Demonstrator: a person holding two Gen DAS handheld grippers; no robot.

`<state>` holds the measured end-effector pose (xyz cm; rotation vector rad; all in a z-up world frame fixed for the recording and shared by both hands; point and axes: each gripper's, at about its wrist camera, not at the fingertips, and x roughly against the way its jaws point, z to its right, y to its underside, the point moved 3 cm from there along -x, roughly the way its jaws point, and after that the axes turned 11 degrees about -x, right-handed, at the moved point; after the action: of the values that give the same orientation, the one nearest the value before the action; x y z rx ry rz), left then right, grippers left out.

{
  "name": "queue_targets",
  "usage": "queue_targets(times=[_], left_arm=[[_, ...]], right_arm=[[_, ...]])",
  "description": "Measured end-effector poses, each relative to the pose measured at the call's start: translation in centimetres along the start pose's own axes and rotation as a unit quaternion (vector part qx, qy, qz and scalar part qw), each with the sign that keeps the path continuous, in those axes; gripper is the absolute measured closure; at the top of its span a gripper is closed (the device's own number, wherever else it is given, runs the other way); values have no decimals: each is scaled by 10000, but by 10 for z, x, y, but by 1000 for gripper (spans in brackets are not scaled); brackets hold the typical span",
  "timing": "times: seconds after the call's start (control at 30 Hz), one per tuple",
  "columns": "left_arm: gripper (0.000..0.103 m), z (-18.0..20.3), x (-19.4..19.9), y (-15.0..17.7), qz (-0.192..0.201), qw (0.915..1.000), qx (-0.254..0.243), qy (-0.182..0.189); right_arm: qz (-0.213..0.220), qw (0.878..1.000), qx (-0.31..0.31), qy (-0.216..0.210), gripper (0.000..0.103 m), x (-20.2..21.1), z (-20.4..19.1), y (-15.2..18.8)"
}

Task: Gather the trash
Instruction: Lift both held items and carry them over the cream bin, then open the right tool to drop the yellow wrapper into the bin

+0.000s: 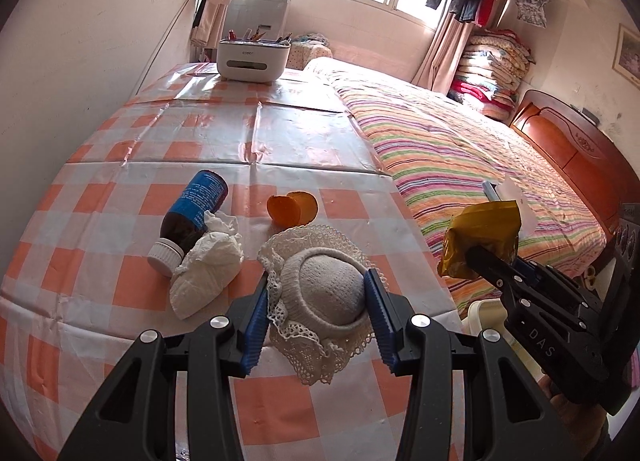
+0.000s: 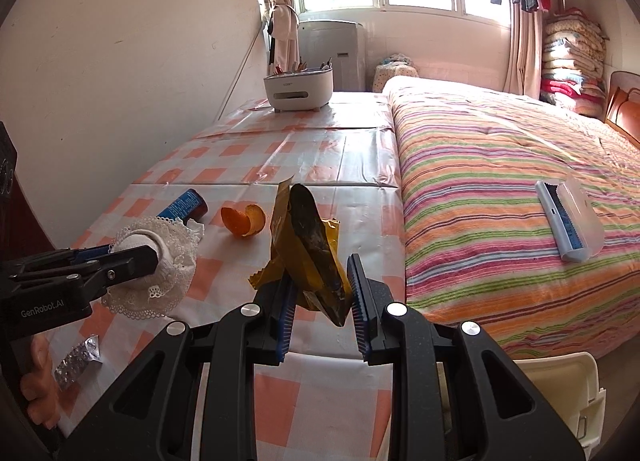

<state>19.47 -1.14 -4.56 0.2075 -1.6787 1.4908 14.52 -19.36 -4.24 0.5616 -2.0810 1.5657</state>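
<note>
My left gripper [image 1: 318, 281] is closed around a white lace-trimmed knitted cap [image 1: 324, 293] on the checked table [image 1: 224, 129]; it also shows in the right wrist view [image 2: 160, 257]. My right gripper [image 2: 320, 273] is shut on a crumpled yellow wrapper [image 2: 308, 245] and holds it up above the table's right edge; the wrapper shows in the left wrist view [image 1: 480, 233]. On the table lie an orange peel [image 1: 290, 208], a brown bottle with a blue label [image 1: 188, 217], a crumpled white tissue [image 1: 208, 265] and a silver blister pack [image 2: 78, 359].
A white organiser box [image 1: 253, 59] with pens stands at the table's far end. A striped bed [image 2: 500, 189] runs along the table's right side, with a white lint roller case [image 2: 570, 219] on it. A white bin [image 2: 560, 389] sits low at the right.
</note>
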Motion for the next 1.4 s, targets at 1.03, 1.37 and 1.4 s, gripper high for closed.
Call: queue_targets(times=[1.03, 1.37, 1.4], left_arm=[[59, 108, -8, 6, -74, 9954, -790, 534], [59, 140, -11, 12, -91, 9924, -1025, 670], [59, 143, -11, 13, -90, 9921, -1052, 671]], right_arm=[[248, 9962, -643, 537, 79, 61, 85, 15], [241, 9912, -1042, 774, 79, 76, 121, 30], [240, 9906, -1090, 793, 79, 76, 123, 31]])
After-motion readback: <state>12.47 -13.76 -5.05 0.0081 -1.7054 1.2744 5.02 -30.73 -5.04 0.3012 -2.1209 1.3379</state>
